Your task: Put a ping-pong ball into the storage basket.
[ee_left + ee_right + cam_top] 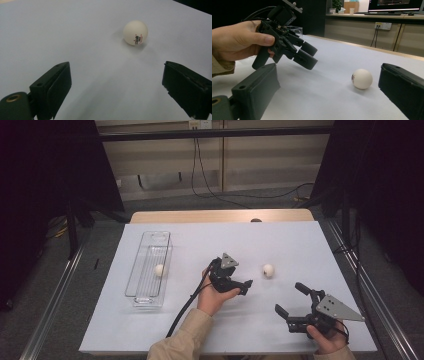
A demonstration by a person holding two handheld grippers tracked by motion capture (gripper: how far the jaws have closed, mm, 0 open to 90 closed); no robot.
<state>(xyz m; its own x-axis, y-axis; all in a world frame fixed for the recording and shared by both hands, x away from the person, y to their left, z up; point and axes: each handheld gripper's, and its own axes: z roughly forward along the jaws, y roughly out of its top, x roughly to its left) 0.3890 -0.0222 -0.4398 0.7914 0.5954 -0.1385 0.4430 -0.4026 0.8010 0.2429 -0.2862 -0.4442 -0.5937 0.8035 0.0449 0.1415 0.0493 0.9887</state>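
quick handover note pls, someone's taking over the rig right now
Left gripper: open, empty, pointing at the loose ball on the white sheet, short of it.
Right gripper: open, empty, near the table's front edge.
Clear tray at the left holds one ball already.
Done, it seems: one ball binned.
Left, probably: close on the loose ball and carry it to the tray.

**The room around your table**

You work at a table (pixel 150 330) covered in a white sheet, its wooden edge (pixel 220 215) showing at the far side. Beyond it you see grey carpet (pixel 165 202) and pale wall panels (pixel 270 155) with black cables (pixel 200 175) hanging down. Black curtains (pixel 45 180) flank both sides. Behind you, a counter (pixel 374 17) carries a monitor (pixel 397 5) above a wall socket (pixel 383 25).
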